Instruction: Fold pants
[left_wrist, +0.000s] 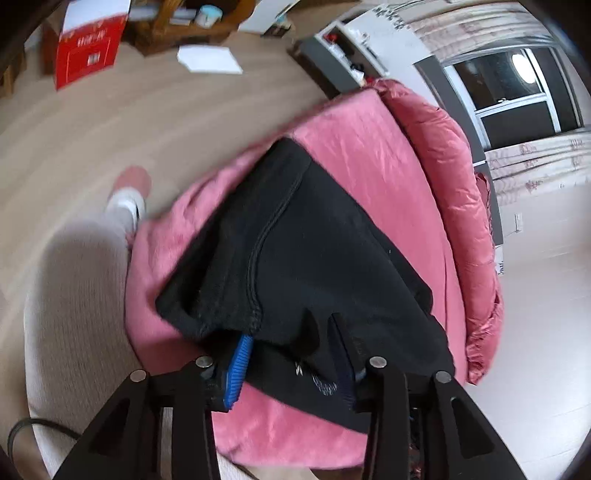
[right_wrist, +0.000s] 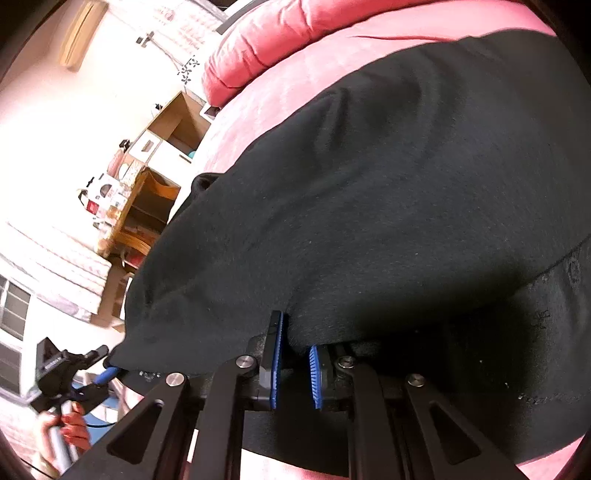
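Observation:
Black pants (left_wrist: 314, 240) lie folded over on a pink bedspread (left_wrist: 351, 147), a stitched seam running down the middle. In the left wrist view my left gripper (left_wrist: 291, 332) is at the pants' near edge, jaws wide apart. One blue pad (left_wrist: 240, 369) shows and the other finger is partly under loose cloth that drapes between them. In the right wrist view the pants (right_wrist: 369, 184) fill most of the frame. My right gripper (right_wrist: 295, 332) is shut on a pinch of their near edge between its blue pads (right_wrist: 277, 365). My left gripper (right_wrist: 103, 373) appears there at the pants' far left corner, held by a hand (right_wrist: 70, 424).
A rolled pink quilt (left_wrist: 443, 166) lines the bed's far side. The person's leg in light trousers (left_wrist: 74, 295) and a pink slipper (left_wrist: 135, 181) stand at the bed's left. A red box (left_wrist: 88, 51) and white paper (left_wrist: 208, 59) sit on the floor. A wooden shelf (right_wrist: 147, 214) stands by the wall.

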